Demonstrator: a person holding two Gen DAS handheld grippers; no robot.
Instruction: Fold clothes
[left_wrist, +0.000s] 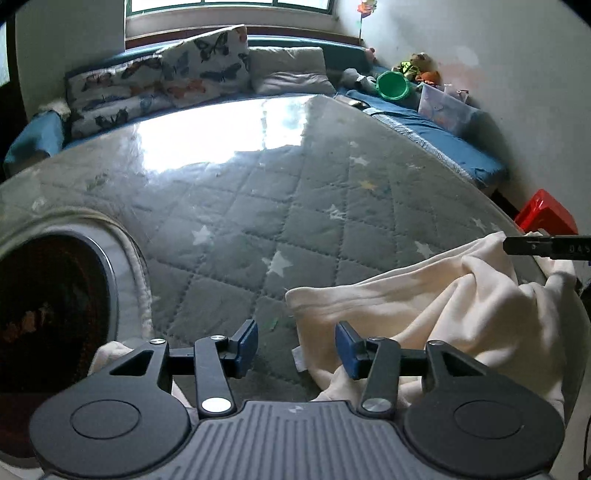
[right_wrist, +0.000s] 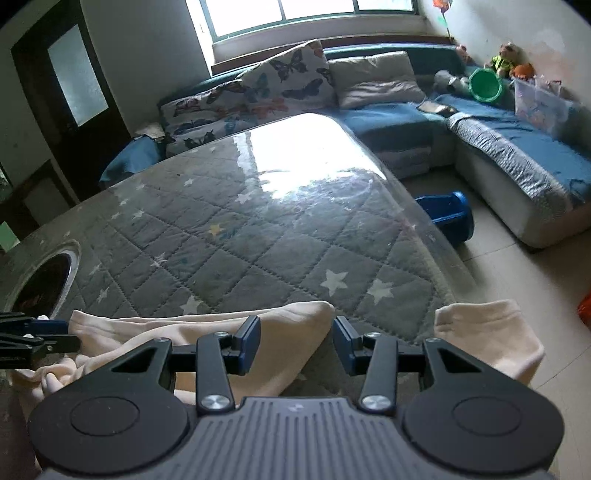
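Observation:
A cream garment (left_wrist: 424, 302) lies crumpled at the near right of a grey quilted table cover with stars (left_wrist: 258, 221). My left gripper (left_wrist: 297, 347) hovers open over the garment's left edge. Its right pad is above the cloth, its left pad above the bare cover, and nothing is pinched. In the right wrist view the garment (right_wrist: 207, 332) spreads across the near edge, and a second cream flap (right_wrist: 491, 343) hangs off the table's right corner. My right gripper (right_wrist: 297, 343) is open above the cloth, with no pad pressing it. The left gripper's fingers (right_wrist: 44, 332) show at the far left.
A round dark opening (left_wrist: 48, 306) is set into the table at the left. A blue sofa with butterfly pillows (right_wrist: 266, 88) runs behind. A blue stool (right_wrist: 448, 216) and a red stool (left_wrist: 546, 214) stand on the floor beside the table. A green bucket (right_wrist: 485, 86) sits on the sofa.

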